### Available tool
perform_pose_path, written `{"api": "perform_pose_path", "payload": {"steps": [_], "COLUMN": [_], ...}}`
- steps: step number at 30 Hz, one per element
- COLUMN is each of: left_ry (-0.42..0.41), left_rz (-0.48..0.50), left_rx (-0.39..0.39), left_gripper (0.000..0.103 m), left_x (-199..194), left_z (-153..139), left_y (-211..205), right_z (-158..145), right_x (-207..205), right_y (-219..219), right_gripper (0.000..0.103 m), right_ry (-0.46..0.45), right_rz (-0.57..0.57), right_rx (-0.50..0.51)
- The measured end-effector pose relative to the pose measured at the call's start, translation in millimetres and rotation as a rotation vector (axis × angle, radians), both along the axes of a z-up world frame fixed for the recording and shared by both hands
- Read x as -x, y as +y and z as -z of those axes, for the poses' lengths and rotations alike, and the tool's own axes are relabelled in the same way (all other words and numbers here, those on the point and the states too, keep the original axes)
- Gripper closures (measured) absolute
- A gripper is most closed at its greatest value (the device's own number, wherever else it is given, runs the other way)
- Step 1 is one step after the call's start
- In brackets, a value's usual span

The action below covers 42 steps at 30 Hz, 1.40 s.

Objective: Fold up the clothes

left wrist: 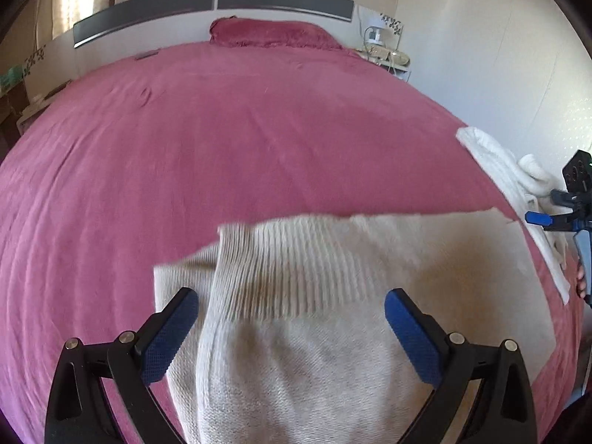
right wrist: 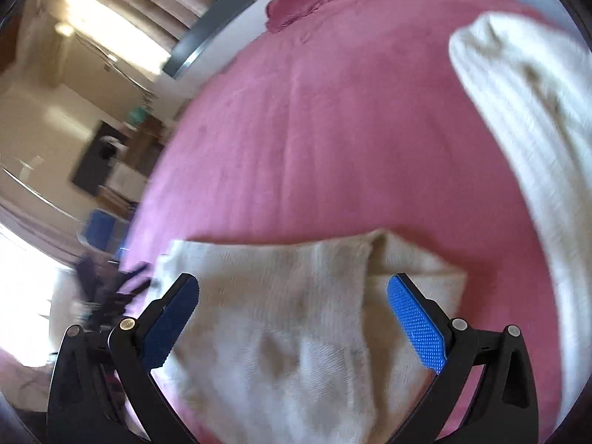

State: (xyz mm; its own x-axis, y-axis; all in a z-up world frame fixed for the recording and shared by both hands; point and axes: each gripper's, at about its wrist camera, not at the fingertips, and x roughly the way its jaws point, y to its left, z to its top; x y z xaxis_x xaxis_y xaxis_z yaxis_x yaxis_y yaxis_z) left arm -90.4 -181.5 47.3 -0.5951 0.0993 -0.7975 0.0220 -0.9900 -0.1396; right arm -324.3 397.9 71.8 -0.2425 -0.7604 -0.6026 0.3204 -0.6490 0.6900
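Note:
A cream knit sweater [left wrist: 333,296] lies on the pink bed [left wrist: 229,140], its ribbed band folded over near the middle. My left gripper [left wrist: 290,305] hovers open just above it, blue pads [left wrist: 174,336] spread wide with the knit between and below them. In the right wrist view the same sweater [right wrist: 281,318] fills the bottom, and my right gripper [right wrist: 292,296] is open over it, gripping nothing. The right gripper [left wrist: 555,218] also shows at the far right edge of the left wrist view. A white knit garment [right wrist: 518,103] lies to the right.
A pink pillow [left wrist: 270,33] rests against the grey-and-white headboard [left wrist: 214,3]. A nightstand with a small device [left wrist: 381,48] stands at the far right corner. The white garment [left wrist: 495,162] trails along the bed's right edge. Furniture and a bright window [right wrist: 107,33] lie left of the bed.

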Motion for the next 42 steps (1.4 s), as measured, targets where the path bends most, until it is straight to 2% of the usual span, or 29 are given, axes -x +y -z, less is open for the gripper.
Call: {"api": "perform_pose_path", "payload": {"steps": [2, 4, 6, 9, 12, 14, 16, 19, 22, 24, 27, 29, 32, 34, 35, 38, 42], "left_ry": [-0.033, -0.077, -0.067, -0.006, 0.033, 0.033, 0.015, -0.006, -0.027, -0.010, 0.003, -0.016, -0.087, -0.089, -0.082, -0.062, -0.002], "left_rz": [-0.014, -0.027, -0.031, -0.066, -0.105, -0.121, -0.139, -0.165, -0.137, -0.094, -0.033, -0.012, -0.024, -0.072, -0.095, -0.143, -0.166], "left_rx": [-0.017, -0.019, -0.040, -0.046, -0.060, -0.053, -0.012, 0.127, 0.224, 0.247, 0.277, 0.259, 0.112, 0.005, -0.002, 0.037, 0.172], "left_gripper": [0.000, 0.000, 0.000, 0.000, 0.000, 0.000, 0.000, 0.000, 0.000, 0.000, 0.000, 0.000, 0.000, 0.000, 0.000, 0.000, 0.000], "left_x": [4.7, 13.5, 13.0, 2.5, -6.7, -11.2, -14.7, -18.8, -18.5, -14.2, -4.2, 14.5, 40.0, 44.3, 41.6, 28.6, 7.6], "left_z": [10.2, 24.8, 23.7, 2.9, -11.1, -15.0, -13.0, -10.0, -1.2, 0.5, 4.3, 11.8, 29.9, 32.5, 30.5, 25.0, 7.2], "left_y": [-5.0, -13.6, -21.3, -37.6, -54.8, -64.6, -70.9, -72.0, -62.0, -43.0, -17.9, -10.4, -35.2, -60.7, -70.5, -83.6, -80.4], "right_z": [17.6, 37.4, 48.0, 40.3, 25.2, 34.1, 51.1, 42.5, 20.5, 11.9, 7.5, 13.3, 26.4, 38.2, 39.5, 40.2, 41.5], "right_x": [3.3, 11.6, 14.8, 6.9, -0.9, 6.2, 17.0, 16.2, -14.2, -42.2, -90.5, -111.5, -121.8, -123.3, -125.0, -119.4, -113.8], "right_y": [-2.6, -0.7, 12.3, 24.6, 24.3, 17.7, 15.8, 8.9, -25.7, -50.3, -102.0, -127.8, -137.3, -142.4, -143.1, -139.8, -140.3], "right_gripper": [0.000, 0.000, 0.000, 0.000, 0.000, 0.000, 0.000, 0.000, 0.000, 0.000, 0.000, 0.000, 0.000, 0.000, 0.000, 0.000, 0.000], "right_ry": [-0.029, -0.060, -0.081, -0.047, 0.042, 0.012, -0.039, -0.003, 0.106, 0.161, 0.294, 0.343, 0.319, 0.310, 0.306, 0.292, 0.283], "right_rz": [-0.003, 0.040, 0.111, 0.169, 0.187, 0.160, 0.139, 0.158, 0.158, 0.105, 0.017, -0.024, -0.063, -0.069, -0.069, -0.059, -0.059], "right_rx": [0.037, -0.028, -0.041, 0.042, 0.004, -0.002, -0.060, -0.149, -0.307, -0.390, -0.584, -0.638, -0.661, -0.692, -0.687, -0.651, -0.639]}}
